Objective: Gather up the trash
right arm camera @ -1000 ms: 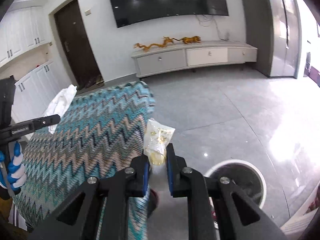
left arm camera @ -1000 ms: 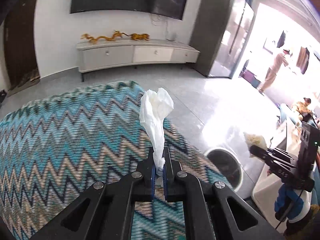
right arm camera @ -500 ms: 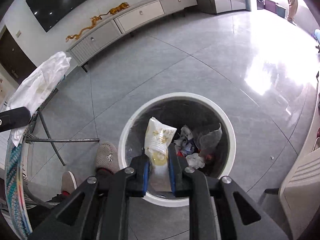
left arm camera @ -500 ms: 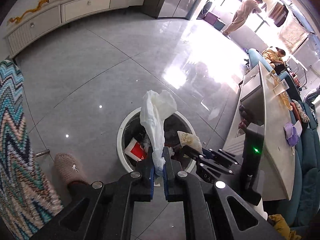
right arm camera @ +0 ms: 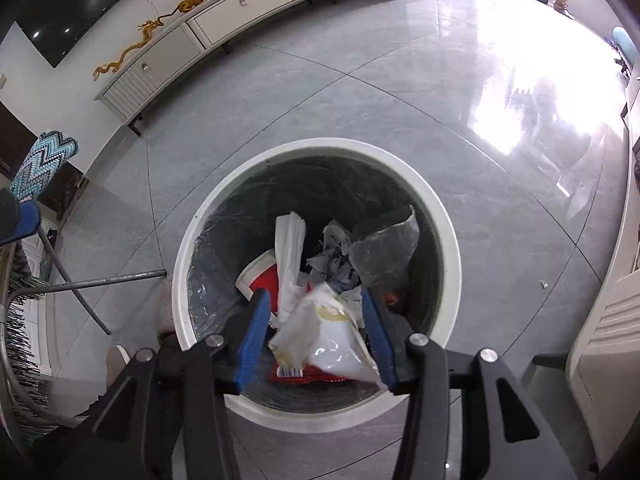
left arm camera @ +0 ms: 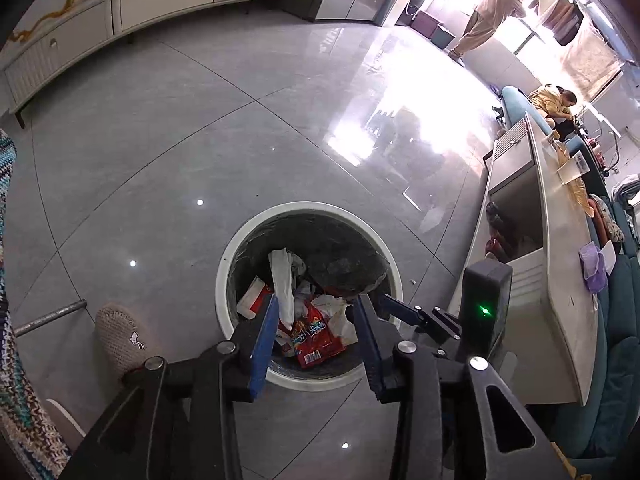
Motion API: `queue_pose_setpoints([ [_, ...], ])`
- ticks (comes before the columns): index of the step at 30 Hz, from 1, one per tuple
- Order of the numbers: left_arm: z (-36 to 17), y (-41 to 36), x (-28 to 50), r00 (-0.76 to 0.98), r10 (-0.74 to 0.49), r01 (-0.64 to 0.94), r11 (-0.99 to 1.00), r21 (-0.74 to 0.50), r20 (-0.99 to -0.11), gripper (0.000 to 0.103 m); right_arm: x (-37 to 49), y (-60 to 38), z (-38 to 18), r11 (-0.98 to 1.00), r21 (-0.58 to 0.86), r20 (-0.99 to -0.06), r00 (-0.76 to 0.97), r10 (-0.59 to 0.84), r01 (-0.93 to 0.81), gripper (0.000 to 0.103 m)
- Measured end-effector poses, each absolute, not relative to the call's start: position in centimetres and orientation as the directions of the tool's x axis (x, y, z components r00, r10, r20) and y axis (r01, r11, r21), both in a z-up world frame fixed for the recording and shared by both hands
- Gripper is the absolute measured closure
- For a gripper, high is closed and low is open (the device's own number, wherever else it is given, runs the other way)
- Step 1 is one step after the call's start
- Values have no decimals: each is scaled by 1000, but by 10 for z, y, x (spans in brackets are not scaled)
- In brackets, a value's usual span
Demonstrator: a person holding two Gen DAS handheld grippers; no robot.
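Trash bin (right arm camera: 448, 216) holds both dropped pieces, its near rim hidden behind both just-parted grippers' empty jaws.

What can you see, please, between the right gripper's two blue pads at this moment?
In the right wrist view, the right gripper has just been opening; a white snack wrapper shows loose between its pads, over the trash bin.

Both wrist views look steeply down, close above shared trash bin (left arm camera: 224, 276) (right arm camera: 448, 220).
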State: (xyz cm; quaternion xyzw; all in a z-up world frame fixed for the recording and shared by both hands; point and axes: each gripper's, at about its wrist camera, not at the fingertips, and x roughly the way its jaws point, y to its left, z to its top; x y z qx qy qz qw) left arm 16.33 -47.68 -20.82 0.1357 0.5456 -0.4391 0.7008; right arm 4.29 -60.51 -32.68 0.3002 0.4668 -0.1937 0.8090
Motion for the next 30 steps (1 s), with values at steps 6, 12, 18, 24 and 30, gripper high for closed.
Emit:
queue_pose_setpoints([
  [6,-168,-443,154,178,-489,772,608,-187,-854,59,42,-596,-302,755,281,-861,503,-74,593,51],
  [12,-119,-375,150,382,-482,717,693,-76,-788,44,45,-558,-237,806,218,-815,557,-160,550,50],
  [18,-70,-279,146,606,-385,572,819,44,-696,36,60,-487,-152,883,195,-709,684,-173,426,41],
  [24,-26,-166,137,767,-258,367,927,72,-588,26,75,-391,-77,958,141,-596,794,-120,250,30],
  [30,8,-75,113,883,-100,167,980,108,-458,12,81,-307,-18,992,71,-495,867,-56,104,17],
])
